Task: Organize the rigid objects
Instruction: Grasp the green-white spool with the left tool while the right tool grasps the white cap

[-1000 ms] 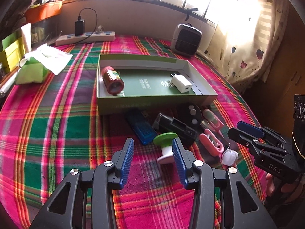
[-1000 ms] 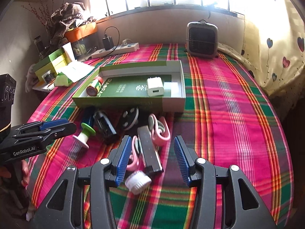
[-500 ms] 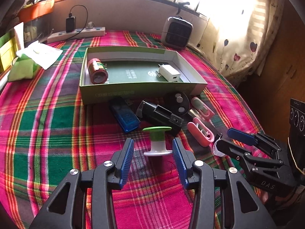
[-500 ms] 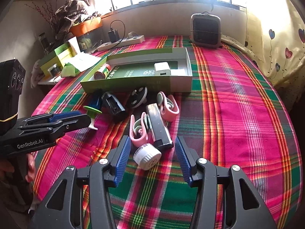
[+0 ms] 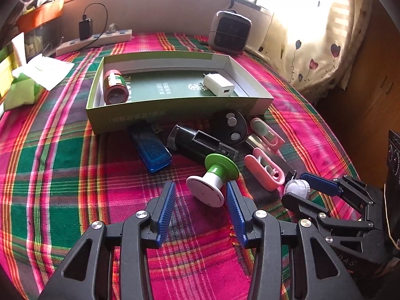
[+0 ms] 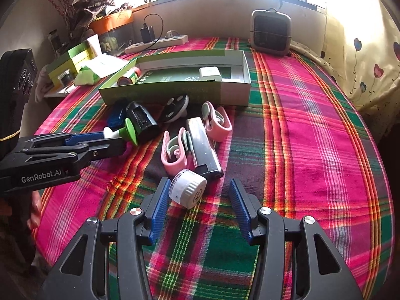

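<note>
While both fingers gape | spool (image 5: 212, 180) left view | cap (image 6: 187, 191) right view.

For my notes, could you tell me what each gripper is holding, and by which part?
Nothing is held: the left gripper stands open around the spool, the right gripper around the cap.

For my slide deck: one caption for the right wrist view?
Open right gripper straddles a white ribbed cap on plaid cloth, green box beyond.
</note>
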### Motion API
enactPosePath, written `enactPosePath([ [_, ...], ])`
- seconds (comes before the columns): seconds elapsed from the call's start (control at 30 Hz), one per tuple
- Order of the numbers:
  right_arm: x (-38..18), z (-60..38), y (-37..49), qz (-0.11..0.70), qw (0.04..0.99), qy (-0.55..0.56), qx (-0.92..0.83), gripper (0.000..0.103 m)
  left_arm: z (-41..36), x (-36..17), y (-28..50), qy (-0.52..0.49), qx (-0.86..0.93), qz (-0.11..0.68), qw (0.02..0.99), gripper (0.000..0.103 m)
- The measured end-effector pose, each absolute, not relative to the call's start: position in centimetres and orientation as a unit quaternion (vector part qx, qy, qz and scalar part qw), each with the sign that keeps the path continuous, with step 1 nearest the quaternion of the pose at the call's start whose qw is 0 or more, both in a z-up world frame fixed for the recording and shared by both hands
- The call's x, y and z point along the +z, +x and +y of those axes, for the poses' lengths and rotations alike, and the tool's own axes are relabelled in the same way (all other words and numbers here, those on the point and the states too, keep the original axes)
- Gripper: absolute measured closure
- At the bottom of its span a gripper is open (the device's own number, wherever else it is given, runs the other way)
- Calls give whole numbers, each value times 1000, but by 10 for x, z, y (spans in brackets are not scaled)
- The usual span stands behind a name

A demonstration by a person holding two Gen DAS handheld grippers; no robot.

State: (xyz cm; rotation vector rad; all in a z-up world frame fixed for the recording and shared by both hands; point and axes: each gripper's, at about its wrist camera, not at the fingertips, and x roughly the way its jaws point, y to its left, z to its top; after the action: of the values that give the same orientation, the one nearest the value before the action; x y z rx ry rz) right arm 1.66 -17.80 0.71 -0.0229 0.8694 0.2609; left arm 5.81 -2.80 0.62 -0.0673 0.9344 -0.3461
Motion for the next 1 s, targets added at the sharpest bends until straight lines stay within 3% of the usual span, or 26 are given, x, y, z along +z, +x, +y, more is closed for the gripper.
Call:
enactPosePath([
  [0.2,7,-179,15,418,900,-18,125,54,-33,7,64,-27,-166,448,878,62],
  [0.37,7,-182,14,415,902,-20,120,68,-35,6,65,-23,-163,447,879,62],
  [0.47,7,-184,14,414,902,-17,120,71,-36,6,65,-22,-165,446,879,62],
  [0.57,7,-185,13,414,902,-17,119,74,-37,6,65,-25,-171,447,878,72],
  [1.0,7,-186,12,413,903,-13,121,83,-33,6,63,-34,-170,446,878,72],
])
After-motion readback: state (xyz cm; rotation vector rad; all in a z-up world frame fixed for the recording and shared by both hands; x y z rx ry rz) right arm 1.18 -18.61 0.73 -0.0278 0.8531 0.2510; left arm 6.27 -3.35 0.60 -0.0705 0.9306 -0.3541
